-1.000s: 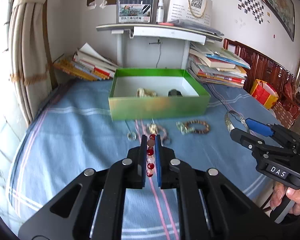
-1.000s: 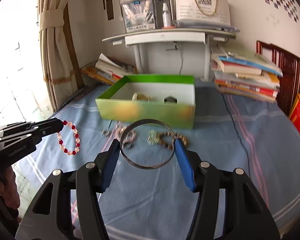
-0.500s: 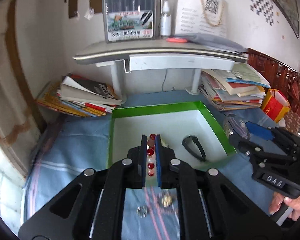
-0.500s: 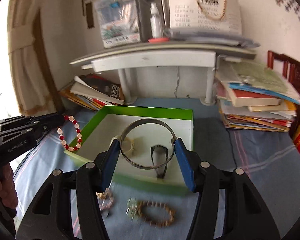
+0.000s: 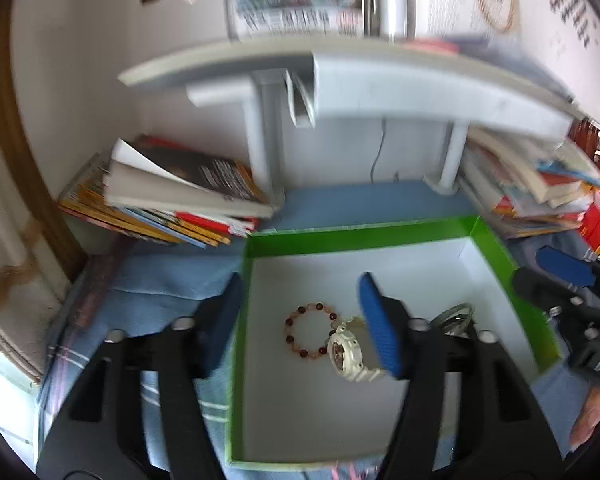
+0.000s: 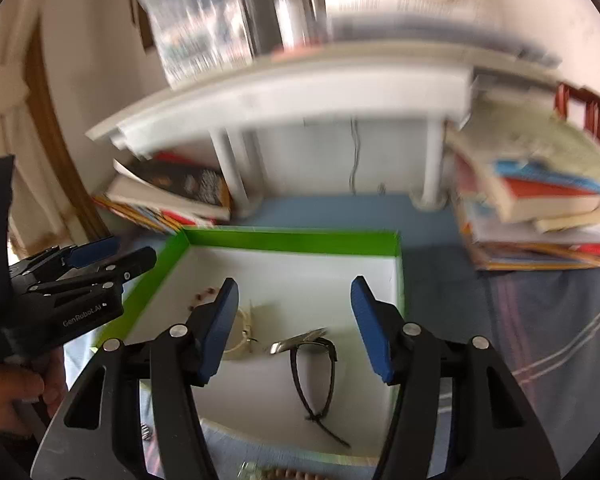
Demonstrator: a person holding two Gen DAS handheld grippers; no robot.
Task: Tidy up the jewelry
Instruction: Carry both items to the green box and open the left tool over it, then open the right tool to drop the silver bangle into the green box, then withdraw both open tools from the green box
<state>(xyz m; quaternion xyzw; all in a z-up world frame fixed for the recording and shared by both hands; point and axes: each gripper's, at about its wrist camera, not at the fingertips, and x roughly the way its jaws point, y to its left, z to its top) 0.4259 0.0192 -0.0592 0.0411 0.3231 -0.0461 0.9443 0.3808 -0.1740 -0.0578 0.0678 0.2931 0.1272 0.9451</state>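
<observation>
The green box (image 5: 356, 237) with a white floor lies under both grippers; it also shows in the right wrist view (image 6: 292, 240). Inside lie the red and pink bead bracelet (image 5: 308, 334), a cream watch (image 5: 346, 354), the silver bangle (image 5: 456, 316), also in the right wrist view (image 6: 300, 340), and a black band (image 6: 314, 376). My left gripper (image 5: 300, 316) is open and empty above the bead bracelet. My right gripper (image 6: 294, 316) is open and empty above the bangle.
Stacks of books (image 5: 172, 196) (image 6: 540, 208) flank a white shelf stand (image 5: 340, 80) behind the box. A wooden bead bracelet (image 6: 276, 474) and a small ring (image 6: 146, 432) lie on the blue cloth (image 6: 520, 320) before the box.
Both grippers moved over the box and opened. The bead bracelet left the left gripper and the silver bangle left the right gripper; both now lie in the box.
</observation>
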